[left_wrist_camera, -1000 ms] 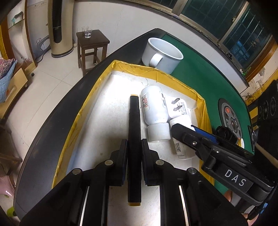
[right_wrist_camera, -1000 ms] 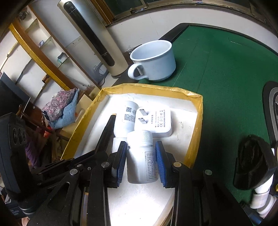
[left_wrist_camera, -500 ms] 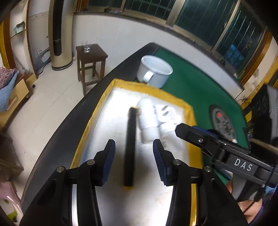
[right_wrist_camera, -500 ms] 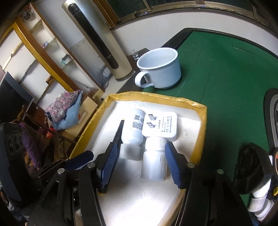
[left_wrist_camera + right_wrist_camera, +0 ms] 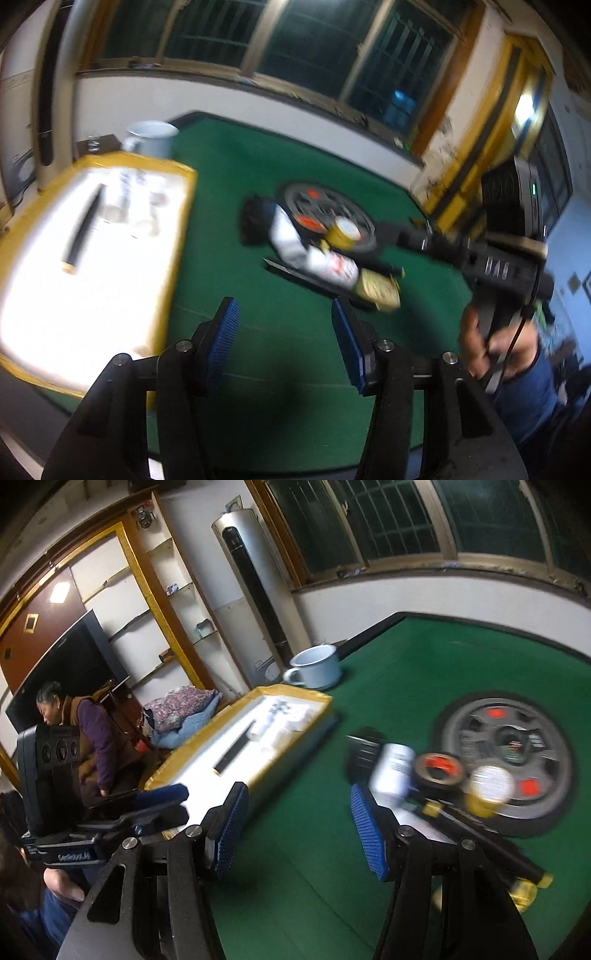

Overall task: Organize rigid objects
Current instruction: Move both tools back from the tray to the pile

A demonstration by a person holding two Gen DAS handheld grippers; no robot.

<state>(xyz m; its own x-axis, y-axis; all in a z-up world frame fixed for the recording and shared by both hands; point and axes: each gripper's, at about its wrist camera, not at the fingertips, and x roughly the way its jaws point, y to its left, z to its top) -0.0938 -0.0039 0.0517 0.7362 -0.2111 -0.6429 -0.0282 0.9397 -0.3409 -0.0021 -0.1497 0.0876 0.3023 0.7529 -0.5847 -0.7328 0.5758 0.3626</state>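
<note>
Left fingers (image 5: pixel 225 328): spread, having just opened further, nothing between them, over bare green felt.
Right fingers (image 5: pixel 232 819): spread, empty, above the felt.
Tray (image 5: pixel 236 716): yellow-rimmed, white inside, at the table's left edge; holds a black bar (image 5: pixel 236 747) and blurred white items.
Loose pile (image 5: pixel 332 262): mid-table beside the round centre disc (image 5: pixel 506 746).
Mug (image 5: pixel 316 666): far edge.
Room: barred windows, tower fan, shelves.
</note>
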